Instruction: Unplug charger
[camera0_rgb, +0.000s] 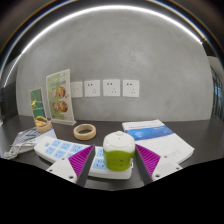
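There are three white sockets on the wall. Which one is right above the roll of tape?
The left wall socket sits almost straight above the roll of tape. The middle socket and right socket lie further toward the blue box.

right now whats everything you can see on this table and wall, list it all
green and white rounded charger: 1, between the fingers, gaps at both sides not clear
white flat box under charger: 1, on dark table
roll of tan tape: 1, beyond the fingers
white wall sockets: 3, on grey wall
blue and white flat package: 1, beyond right finger
printed standing card: 1, by wall
clear plastic bag: 1, far side of left finger
gripper: 1, purple pads
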